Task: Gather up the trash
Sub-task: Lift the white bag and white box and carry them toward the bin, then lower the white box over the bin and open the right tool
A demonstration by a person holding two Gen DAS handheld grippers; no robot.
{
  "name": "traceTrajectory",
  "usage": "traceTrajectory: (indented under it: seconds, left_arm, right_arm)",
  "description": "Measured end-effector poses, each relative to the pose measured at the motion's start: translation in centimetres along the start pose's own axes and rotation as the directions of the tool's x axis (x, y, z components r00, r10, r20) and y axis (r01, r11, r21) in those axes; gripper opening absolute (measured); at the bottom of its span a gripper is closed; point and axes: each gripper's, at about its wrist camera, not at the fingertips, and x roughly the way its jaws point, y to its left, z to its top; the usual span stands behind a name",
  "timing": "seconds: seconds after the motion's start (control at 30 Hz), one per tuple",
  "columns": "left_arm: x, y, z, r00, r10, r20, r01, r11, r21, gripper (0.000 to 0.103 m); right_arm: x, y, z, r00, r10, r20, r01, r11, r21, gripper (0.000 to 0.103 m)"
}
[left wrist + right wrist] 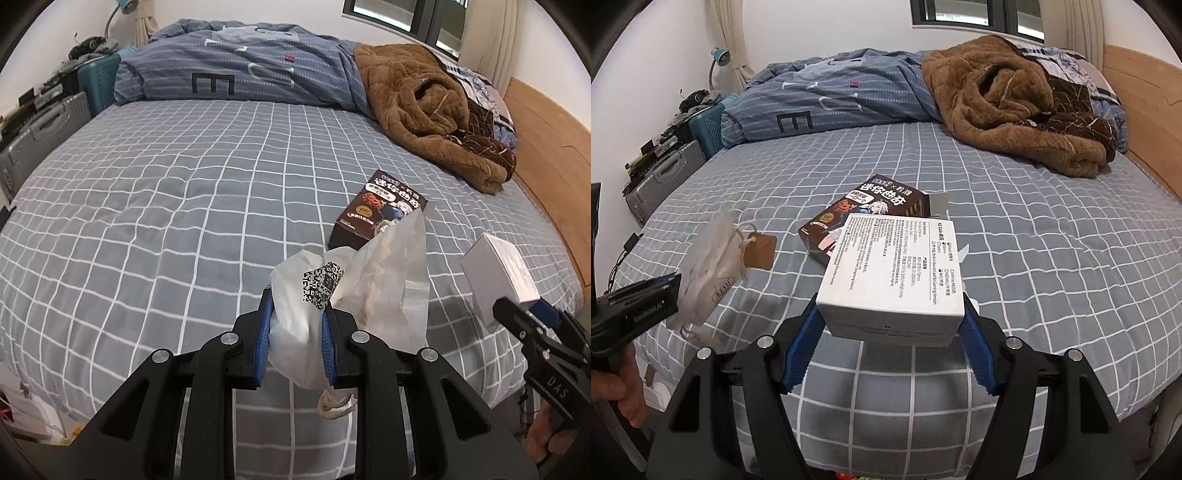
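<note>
My left gripper [297, 325] is shut on a crumpled white plastic bag [354, 295] with a QR label and a cord, held above the bed's near edge. The same bag [701, 280], with a brown tag, shows at the left of the right wrist view in the left gripper [670, 286]. My right gripper [890, 325] is shut on a white printed box [894, 273], lifted off the bed. That box [498, 277] appears at the right of the left wrist view, with the right gripper [517, 314] behind it. A dark brown snack box [380, 210] [864, 214] lies on the checked sheet beyond both.
The bed [166, 203] has a grey checked sheet. A blue duvet [240, 70] and a brown fleece garment [424, 107] are piled at the far side. A wooden headboard [546, 155] runs along the right. Suitcases [40, 133] stand on the left. A hand [624, 391] grips the left handle.
</note>
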Motion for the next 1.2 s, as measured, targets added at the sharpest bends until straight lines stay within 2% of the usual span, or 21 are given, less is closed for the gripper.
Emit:
traceTrajectory:
  seconds: [0.37,0.5,0.7,1.2]
  left_arm:
    - [-3.1,-0.3,-3.3,1.000,-0.012,0.005,0.012,1.000,0.003,0.023]
    - [-4.1,-0.5,-4.7,1.000,-0.031,0.002,0.031,1.000,-0.002,0.023]
    - [-6.0,-0.7,-7.1,0.999,-0.040,0.001,0.040,0.999,0.003,0.023]
    - [-8.4,-0.2,-11.8,0.999,-0.022,-0.035,0.022,1.000,0.004,0.023]
  right_arm:
    - [-2.5,0.3,-1.4,1.000,0.004,0.015,-0.004,1.000,-0.003,0.067]
    - [-3.1,0.2,-2.8,1.000,-0.001,-0.005,0.001,1.000,0.013,0.067]
    - [-5.3,1.3,-3.5,1.000,-0.008,0.020,0.008,1.000,-0.011,0.067]
    - [-8.6,2.2,-5.9,0.999,0.008,0.035,-0.008,1.000,-0.016,0.066]
